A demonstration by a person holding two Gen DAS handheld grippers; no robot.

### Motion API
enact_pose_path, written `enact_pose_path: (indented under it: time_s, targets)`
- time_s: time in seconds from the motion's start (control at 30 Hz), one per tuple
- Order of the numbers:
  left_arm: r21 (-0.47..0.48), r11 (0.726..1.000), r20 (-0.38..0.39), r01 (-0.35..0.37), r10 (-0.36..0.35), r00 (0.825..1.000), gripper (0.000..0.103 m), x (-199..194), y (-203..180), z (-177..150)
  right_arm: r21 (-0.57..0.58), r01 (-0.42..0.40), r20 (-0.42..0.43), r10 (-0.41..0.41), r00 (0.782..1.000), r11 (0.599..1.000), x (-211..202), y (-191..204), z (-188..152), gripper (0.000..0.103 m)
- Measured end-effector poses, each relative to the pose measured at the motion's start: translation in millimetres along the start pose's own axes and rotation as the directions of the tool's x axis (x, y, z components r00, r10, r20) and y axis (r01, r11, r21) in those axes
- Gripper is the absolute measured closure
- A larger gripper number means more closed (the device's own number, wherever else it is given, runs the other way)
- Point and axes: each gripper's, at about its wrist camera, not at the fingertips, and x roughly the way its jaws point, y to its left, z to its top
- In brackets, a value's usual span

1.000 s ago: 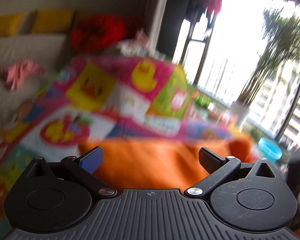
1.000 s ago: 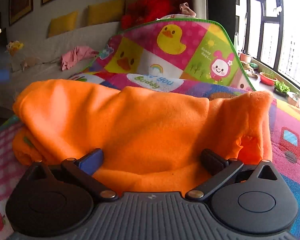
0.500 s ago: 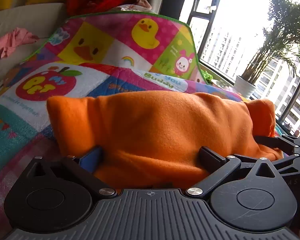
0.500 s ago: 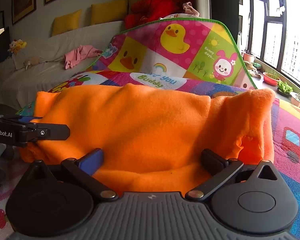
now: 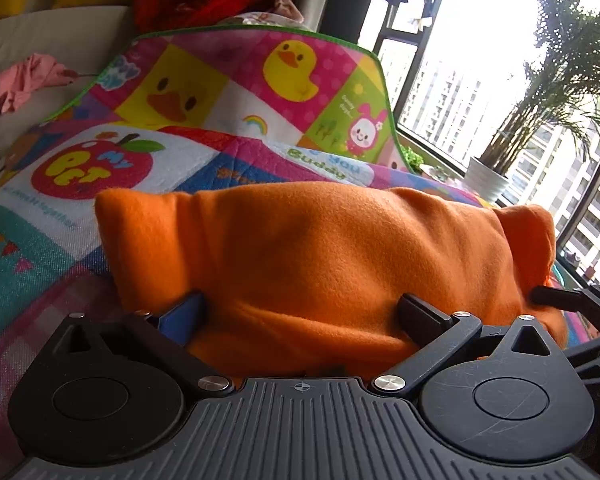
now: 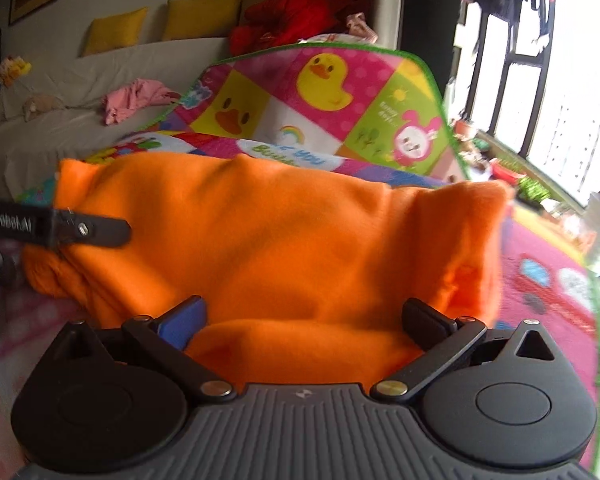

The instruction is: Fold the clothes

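Observation:
A folded orange fleece garment (image 5: 320, 248) lies on a colourful play mat (image 5: 112, 176). My left gripper (image 5: 300, 312) stands wide open with the near fold of the fleece bulging between its fingers. My right gripper (image 6: 300, 316) is also wide open, with the fleece (image 6: 280, 240) between its fingers. The left gripper's finger (image 6: 80, 230) shows at the left of the right wrist view, over the garment's left end. The right gripper's fingers (image 5: 560, 300) show at the right edge of the left wrist view, by the garment's right end.
The mat's far end (image 6: 328, 92) rises against a white sofa (image 6: 80, 120) with a pink garment (image 6: 136, 98), yellow cushions (image 6: 200, 20) and red fabric (image 6: 300, 16). Windows and a potted plant (image 5: 488, 176) stand to the right.
The left gripper has swung in to the orange fleece and stands at its left end. Both views have closed in slightly on the garment. Both sets of jaws stay open.

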Motion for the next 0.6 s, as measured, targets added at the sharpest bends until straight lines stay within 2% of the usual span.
enact_pose_path:
  time_s: [0.1,0.13,0.27,0.4,0.5,0.6]
  targets:
    - [-0.006,1.0,0.002,0.006,-0.006,1.0,0.0,0.2,2.0,0.4,-0.044,0.114,-0.021,-0.115,0.993,0.992,-5.6,-6.3,-2.4,0.0]
    - [-0.008,1.0,0.002,0.009,-0.009,1.0,0.0,0.2,2.5,0.3,-0.044,0.124,-0.024,-0.125,0.992,0.991,-7.7,-9.2,-3.3,0.0]
    - [-0.014,1.0,0.004,0.013,-0.013,1.0,0.0,0.2,3.9,0.2,0.016,0.112,0.0,-0.112,0.994,0.994,-22.7,-21.2,-3.3,0.0]
    - [-0.017,1.0,0.004,0.014,-0.014,1.0,0.0,0.1,3.3,-0.3,0.182,0.073,0.082,-0.089,0.993,0.981,-37.7,-43.3,8.5,0.0]
    - [-0.019,1.0,0.005,0.015,-0.015,1.0,0.0,-0.5,2.8,-0.4,0.274,0.099,0.053,-0.118,0.992,0.957,-27.5,-62.0,12.3,0.0]
    - [-0.02,1.0,0.005,0.015,-0.015,1.0,0.0,-0.2,3.0,0.0,0.274,0.171,-0.005,-0.176,0.984,0.946,-6.8,-69.4,9.8,0.0]
